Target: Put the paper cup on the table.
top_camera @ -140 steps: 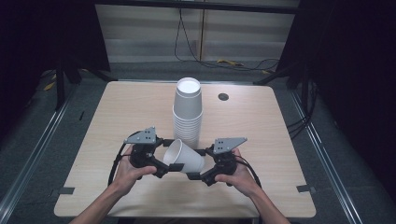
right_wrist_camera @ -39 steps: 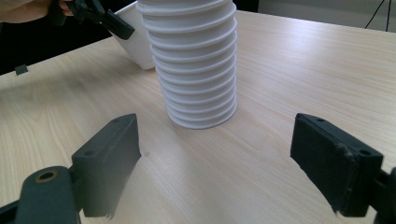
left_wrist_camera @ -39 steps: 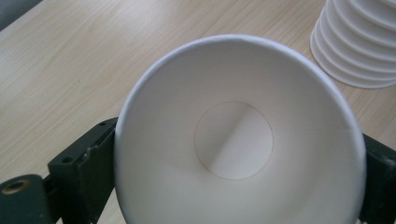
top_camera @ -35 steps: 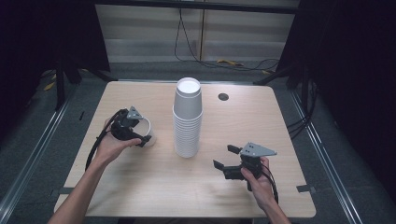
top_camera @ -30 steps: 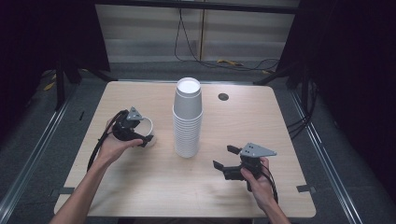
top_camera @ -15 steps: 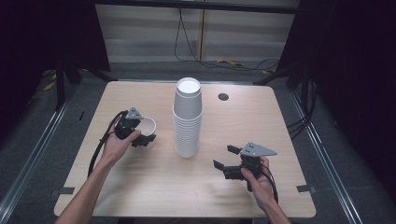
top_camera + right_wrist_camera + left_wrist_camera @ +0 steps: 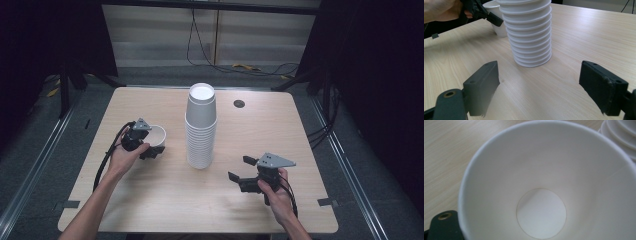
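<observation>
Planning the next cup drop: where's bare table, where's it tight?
Free: the right side past the stack, behind the right gripper; the near edge between the forearms. Tight: the left gripper with its cup, close beside the stack.

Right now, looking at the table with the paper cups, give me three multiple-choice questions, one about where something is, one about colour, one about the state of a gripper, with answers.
1. Where does the single cup stand relative to the cup stack in the high view?
A. To its left
B. To its right
C. On top of it

2. What colour are the cups?
A. Red
B. White
C. Blue

3. How do the jaws of the right gripper stand?
A. Shut on a cup
B. Shut on nothing
C. Wide apart with nothing between them

Answers:
1. A, the single cup stands upright on the table left of the stack, at the left gripper.
2. B, both the stack and the single cup are plain white.
3. C, the right gripper view shows its two black jaws spread, with bare table between them.
</observation>
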Motion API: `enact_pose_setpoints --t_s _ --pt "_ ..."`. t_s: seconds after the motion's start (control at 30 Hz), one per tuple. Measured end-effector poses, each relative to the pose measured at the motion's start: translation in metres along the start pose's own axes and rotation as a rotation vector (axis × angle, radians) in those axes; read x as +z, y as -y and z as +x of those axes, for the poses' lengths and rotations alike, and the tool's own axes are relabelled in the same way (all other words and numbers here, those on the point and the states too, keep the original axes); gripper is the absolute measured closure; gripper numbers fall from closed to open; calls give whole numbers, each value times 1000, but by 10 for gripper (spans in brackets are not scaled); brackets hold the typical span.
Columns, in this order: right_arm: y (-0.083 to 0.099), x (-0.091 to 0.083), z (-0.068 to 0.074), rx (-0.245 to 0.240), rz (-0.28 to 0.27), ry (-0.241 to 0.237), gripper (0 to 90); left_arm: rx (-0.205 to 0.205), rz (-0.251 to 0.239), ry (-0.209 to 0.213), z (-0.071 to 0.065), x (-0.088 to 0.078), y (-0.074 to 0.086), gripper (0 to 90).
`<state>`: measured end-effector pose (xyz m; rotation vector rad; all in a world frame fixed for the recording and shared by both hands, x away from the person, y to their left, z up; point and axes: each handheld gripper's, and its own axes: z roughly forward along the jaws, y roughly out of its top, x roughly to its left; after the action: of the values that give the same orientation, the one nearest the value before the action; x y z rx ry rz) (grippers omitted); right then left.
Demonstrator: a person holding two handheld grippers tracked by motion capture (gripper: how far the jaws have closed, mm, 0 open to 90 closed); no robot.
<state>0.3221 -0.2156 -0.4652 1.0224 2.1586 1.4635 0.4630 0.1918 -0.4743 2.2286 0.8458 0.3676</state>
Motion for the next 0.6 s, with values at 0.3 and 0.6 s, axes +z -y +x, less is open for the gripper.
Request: enact_pose_setpoints --t_s 0.3,0.6 --pt "0 1 0 -7 3 2 160 -3 36 10 3 4 11 155" --pt "0 1 1 -11 2 0 160 -18 3 -14 -3 -6 19 157"
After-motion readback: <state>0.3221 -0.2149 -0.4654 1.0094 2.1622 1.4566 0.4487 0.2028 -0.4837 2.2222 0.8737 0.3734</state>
